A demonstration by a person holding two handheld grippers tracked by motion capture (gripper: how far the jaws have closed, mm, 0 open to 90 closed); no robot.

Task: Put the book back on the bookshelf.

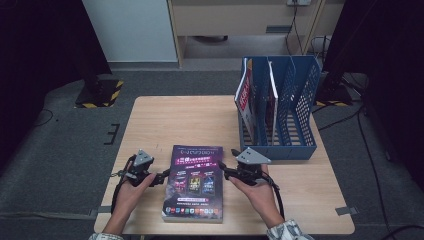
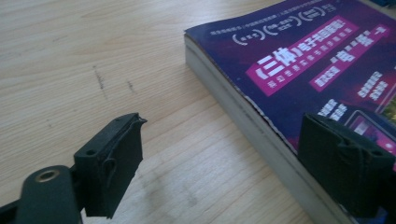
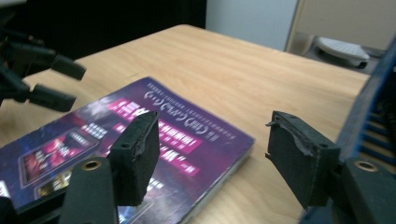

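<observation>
Purple book (image 1: 194,182) flat on bench (image 1: 165,115), cover up, near front edge, w/ blue file rack (image 1: 280,105) behind it and to its right. Rack already holding two books upright: red-covered one (image 1: 243,95) in slot nearest the purple book, another (image 1: 273,95) one slot further off. Slot furthest from the purple book looks free.

Step in hand, by the look of it: approach for a two-sided pickup of the purple book, prob. to stand it in the rack.

Left claw (image 1: 164,176) at book's left edge, about mid-length. In left gripper view (image 2: 243,163), jaws gaping wide: one over bare bench beside the book, the other above the cover, book's edge running between them. No pad pressing on anything, so nothing held.

Right claw (image 1: 223,169) at book's right edge, towards the rack end. In right gripper view (image 3: 212,154), jaws apart: one above the cover, the other out over bench beside the book's corner. Again no contact w/ pads visible; empty. Left claw (image 3: 60,84) seen across the book, also parted.

Next move, as judged: drop each lower jaw to bench level and slide it under the book's edge, upper jaw on cover, then close both. Thick, floppy paperback, so grip needs depth, not just the cover lip, or cover alone may lift. After that: raise level, tip upright, steer into a free slot w/o knocking the books already standing.
</observation>
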